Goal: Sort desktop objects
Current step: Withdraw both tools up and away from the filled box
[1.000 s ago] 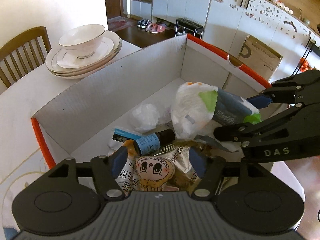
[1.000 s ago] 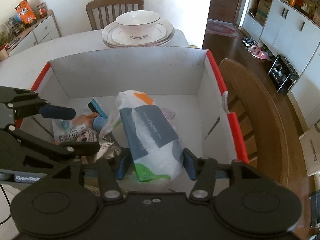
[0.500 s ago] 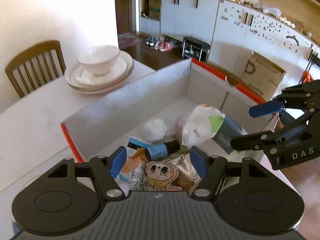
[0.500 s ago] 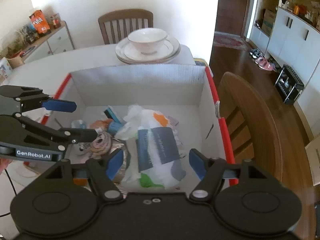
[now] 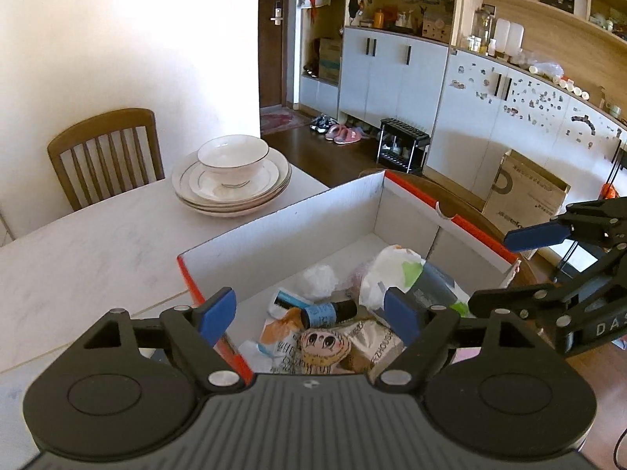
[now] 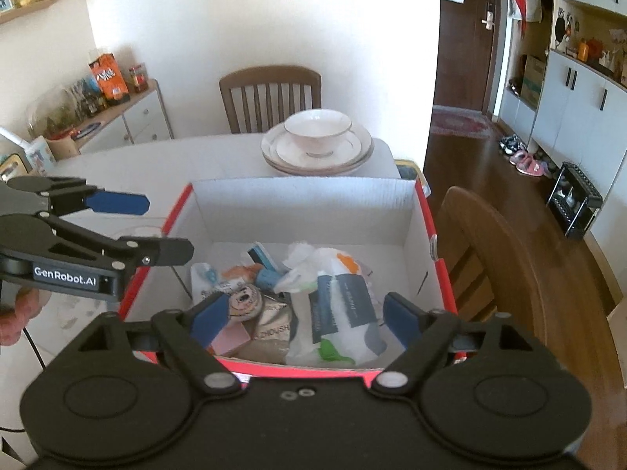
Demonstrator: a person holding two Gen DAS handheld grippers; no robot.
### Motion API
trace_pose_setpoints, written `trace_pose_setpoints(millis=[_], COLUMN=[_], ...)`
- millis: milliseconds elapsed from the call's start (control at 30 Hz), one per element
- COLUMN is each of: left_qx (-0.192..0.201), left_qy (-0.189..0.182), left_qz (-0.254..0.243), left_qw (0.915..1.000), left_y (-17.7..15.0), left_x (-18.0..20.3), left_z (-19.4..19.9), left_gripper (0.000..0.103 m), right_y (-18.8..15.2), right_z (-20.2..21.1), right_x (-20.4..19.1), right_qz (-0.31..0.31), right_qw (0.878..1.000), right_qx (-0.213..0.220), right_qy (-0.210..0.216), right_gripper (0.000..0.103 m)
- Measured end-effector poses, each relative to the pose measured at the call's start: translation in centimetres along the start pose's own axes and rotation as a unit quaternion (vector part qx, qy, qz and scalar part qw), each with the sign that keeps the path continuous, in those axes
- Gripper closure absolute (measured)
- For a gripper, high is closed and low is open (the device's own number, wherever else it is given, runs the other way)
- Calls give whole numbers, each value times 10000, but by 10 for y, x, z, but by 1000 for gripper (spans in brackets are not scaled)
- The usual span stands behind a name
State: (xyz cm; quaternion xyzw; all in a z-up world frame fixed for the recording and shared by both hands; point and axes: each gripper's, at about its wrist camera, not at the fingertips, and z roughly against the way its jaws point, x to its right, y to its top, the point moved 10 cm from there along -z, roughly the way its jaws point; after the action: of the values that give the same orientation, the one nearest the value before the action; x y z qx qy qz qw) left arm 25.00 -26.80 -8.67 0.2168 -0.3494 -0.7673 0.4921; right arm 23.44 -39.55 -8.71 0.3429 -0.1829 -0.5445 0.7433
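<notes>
Both pairs of tongs hang above the box now, and both are letting go. The left gripper [image 5: 309,315] has its jaws opening, blue pads wide apart with nothing pressed between them; low in the middle of its own view, the snack packet with the cartoon face [image 5: 324,346] and the small dark bottle [image 5: 328,310] lie down in the box beneath the gap, clear of the pads. The right gripper [image 6: 301,319] is opening too, and the white tissue pack [image 6: 339,313] sits under its gap in the lower centre of the frame, resting on the pile, not gripped (the pads stand well off either side of it).

So the step in hand reads as the release: things dropped into the cardboard box [image 6: 305,203], hands free. Whether more remains to sort I cannot tell; the white table [image 5: 98,250] shows only the stack of plates with a bowl [image 5: 233,174] at upper centre of the left view, well apart from the box.

Next move, as I judge it: pull both grippers clear of the box walls without clipping the red rim, then look for anything loose on the table. The two grippers are close to each other here, the right one at the right edge of the left view, so they need to part cleanly.
</notes>
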Motion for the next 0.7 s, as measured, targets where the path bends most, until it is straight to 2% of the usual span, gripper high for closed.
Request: trace_pose_setpoints(millis=[367, 433, 500, 700], left_qx=[46, 51, 98, 65], left_qy=[-6, 37, 115, 147], left_qz=[145, 89, -17, -225], left_qw=[9999, 9999, 9999, 9996], left_y=[-18, -22, -25, -38], left_x=[3, 4, 5, 8], left_z=[30, 34, 39, 48], left_gripper=[17, 7, 2, 0], right_y=[-3, -5, -7, -16], right_z=[31, 37, 41, 51], right_x=[-20, -25, -28, -37], right_qz=[-62, -72, -50, -132], right_qw=[9986, 9982, 9979, 9975], right_qx=[498, 582, 627, 662], right_qy=[138, 160, 172, 221], right_gripper=[4, 2, 1, 1])
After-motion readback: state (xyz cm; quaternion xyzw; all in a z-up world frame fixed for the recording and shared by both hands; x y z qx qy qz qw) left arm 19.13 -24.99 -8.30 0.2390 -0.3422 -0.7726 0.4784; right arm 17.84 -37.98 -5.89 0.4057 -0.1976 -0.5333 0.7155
